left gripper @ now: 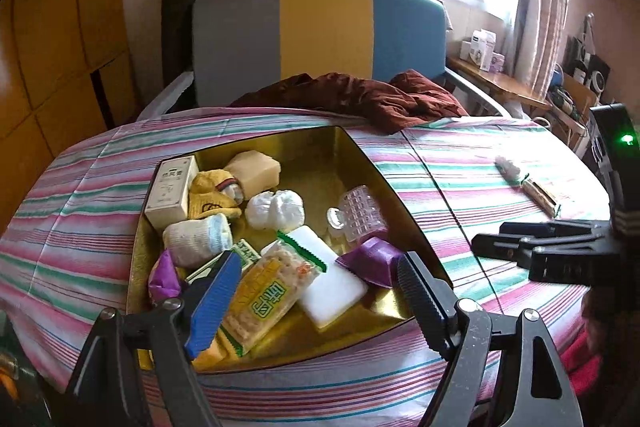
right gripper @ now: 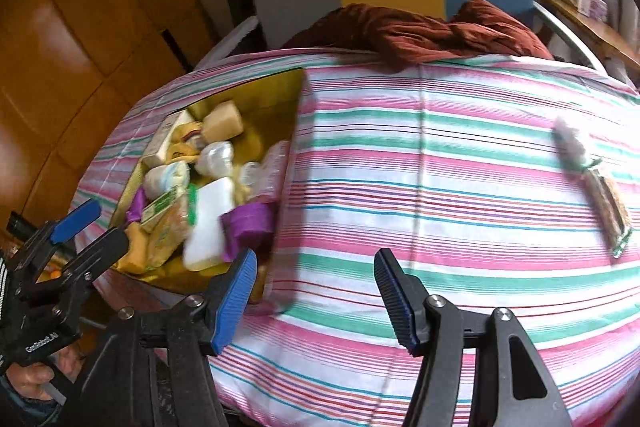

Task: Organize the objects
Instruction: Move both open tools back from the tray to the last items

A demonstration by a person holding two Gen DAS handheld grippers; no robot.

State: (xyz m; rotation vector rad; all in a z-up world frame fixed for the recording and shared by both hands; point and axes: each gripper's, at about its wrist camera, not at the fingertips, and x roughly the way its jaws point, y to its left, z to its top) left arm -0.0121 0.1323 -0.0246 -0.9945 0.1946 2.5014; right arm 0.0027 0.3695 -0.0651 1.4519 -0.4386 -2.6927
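A gold tin box (left gripper: 320, 147) (right gripper: 276, 95) sits on the striped bed and holds several items: a cracker packet (left gripper: 272, 291), a white block (left gripper: 332, 291), purple wrappers (left gripper: 372, 259), socks (left gripper: 200, 235), a clear hair roller (left gripper: 360, 215), a white carton (left gripper: 172, 191). My left gripper (left gripper: 316, 291) is open and empty, just above the box's near end. My right gripper (right gripper: 316, 291) is open and empty over the bedsheet to the right of the box; it also shows in the left wrist view (left gripper: 532, 247). A small brush with a wooden handle (left gripper: 528, 183) (right gripper: 592, 179) lies on the sheet at the right.
A dark red cloth (left gripper: 360, 99) (right gripper: 420, 31) lies crumpled at the bed's far end before the grey, yellow and blue headboard (left gripper: 320, 39). A wooden wardrobe (left gripper: 52, 39) stands left. A side table (left gripper: 504, 83) with boxes stands right, under the window.
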